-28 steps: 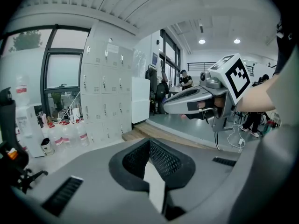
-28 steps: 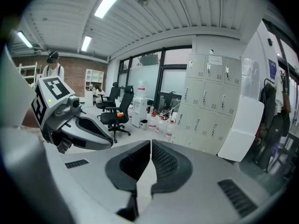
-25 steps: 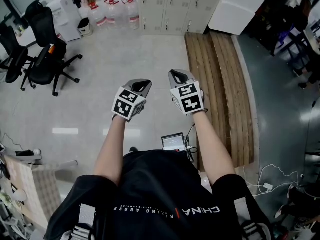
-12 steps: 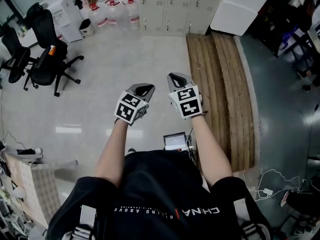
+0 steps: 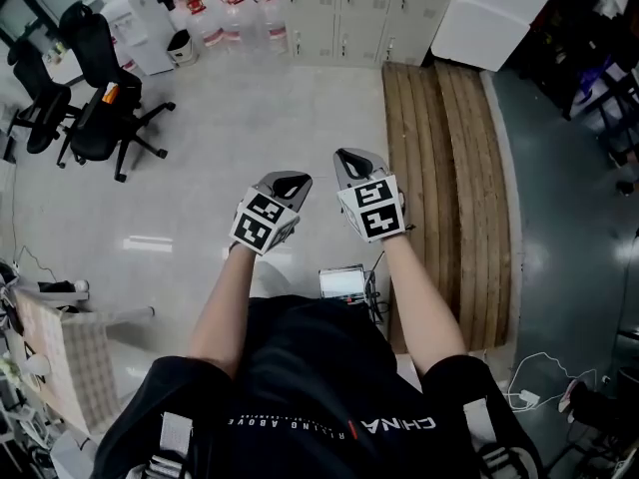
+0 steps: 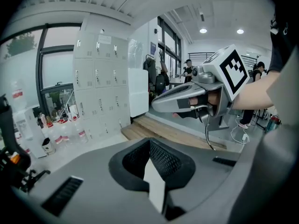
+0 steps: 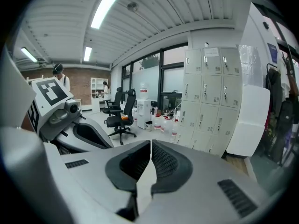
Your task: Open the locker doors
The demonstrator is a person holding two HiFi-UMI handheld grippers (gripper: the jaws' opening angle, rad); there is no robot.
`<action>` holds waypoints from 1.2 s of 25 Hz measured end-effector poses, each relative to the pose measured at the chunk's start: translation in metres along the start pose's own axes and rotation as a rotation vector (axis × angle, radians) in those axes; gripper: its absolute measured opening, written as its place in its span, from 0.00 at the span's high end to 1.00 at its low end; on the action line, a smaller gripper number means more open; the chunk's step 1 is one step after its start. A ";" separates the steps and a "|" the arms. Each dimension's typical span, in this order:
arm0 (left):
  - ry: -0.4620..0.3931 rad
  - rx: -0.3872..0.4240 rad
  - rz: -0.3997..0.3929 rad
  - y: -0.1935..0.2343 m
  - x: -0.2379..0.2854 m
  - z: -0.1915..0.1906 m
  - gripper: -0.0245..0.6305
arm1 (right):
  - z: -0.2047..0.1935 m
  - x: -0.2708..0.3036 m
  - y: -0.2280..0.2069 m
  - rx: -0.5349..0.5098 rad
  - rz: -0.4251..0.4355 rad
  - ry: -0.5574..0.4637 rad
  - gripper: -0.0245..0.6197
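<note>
The bank of pale grey lockers (image 5: 349,13) stands against the far wall, doors closed, well beyond both grippers. It also shows in the left gripper view (image 6: 100,78) and the right gripper view (image 7: 208,97). My left gripper (image 5: 285,183) and right gripper (image 5: 354,163) are held side by side in the air over the floor, pointing toward the lockers. The left gripper's (image 6: 150,141) jaws are shut with nothing between them. The right gripper's (image 7: 150,143) jaws meet too, empty.
Black office chairs (image 5: 95,98) stand at the left, and water bottles (image 5: 235,23) line the wall beside the lockers. A raised wooden platform (image 5: 449,168) runs along the right, with a white panel (image 5: 494,18) at its far end. A small screen device (image 5: 344,282) with cables sits by my feet.
Both grippers have drifted slightly forward with the person toward the lockers, and the floor has slid a little in the view. The jaws stay shut.
</note>
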State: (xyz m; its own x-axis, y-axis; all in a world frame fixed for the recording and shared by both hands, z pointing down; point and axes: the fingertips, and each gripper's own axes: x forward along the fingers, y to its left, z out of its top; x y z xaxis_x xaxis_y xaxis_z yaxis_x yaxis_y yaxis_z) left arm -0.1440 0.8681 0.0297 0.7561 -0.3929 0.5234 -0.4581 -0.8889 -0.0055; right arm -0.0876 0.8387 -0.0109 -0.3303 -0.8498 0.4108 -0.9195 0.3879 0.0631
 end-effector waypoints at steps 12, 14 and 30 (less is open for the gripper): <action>-0.031 -0.096 0.048 0.128 0.028 -0.007 0.93 | 0.013 0.092 -0.026 0.003 -0.035 0.056 0.91; -0.035 -0.112 0.042 0.160 0.035 -0.005 0.93 | 0.021 0.116 -0.031 -0.007 -0.048 0.073 0.91; -0.088 -0.080 -0.083 0.355 0.068 0.029 0.93 | 0.106 0.302 -0.050 0.010 -0.118 0.119 0.91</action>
State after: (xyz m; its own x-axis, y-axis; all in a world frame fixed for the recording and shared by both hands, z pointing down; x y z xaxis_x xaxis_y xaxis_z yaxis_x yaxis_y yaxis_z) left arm -0.2417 0.5194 0.0385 0.8294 -0.3407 0.4427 -0.4252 -0.8990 0.1047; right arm -0.1637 0.5243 0.0134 -0.1927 -0.8407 0.5061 -0.9528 0.2836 0.1084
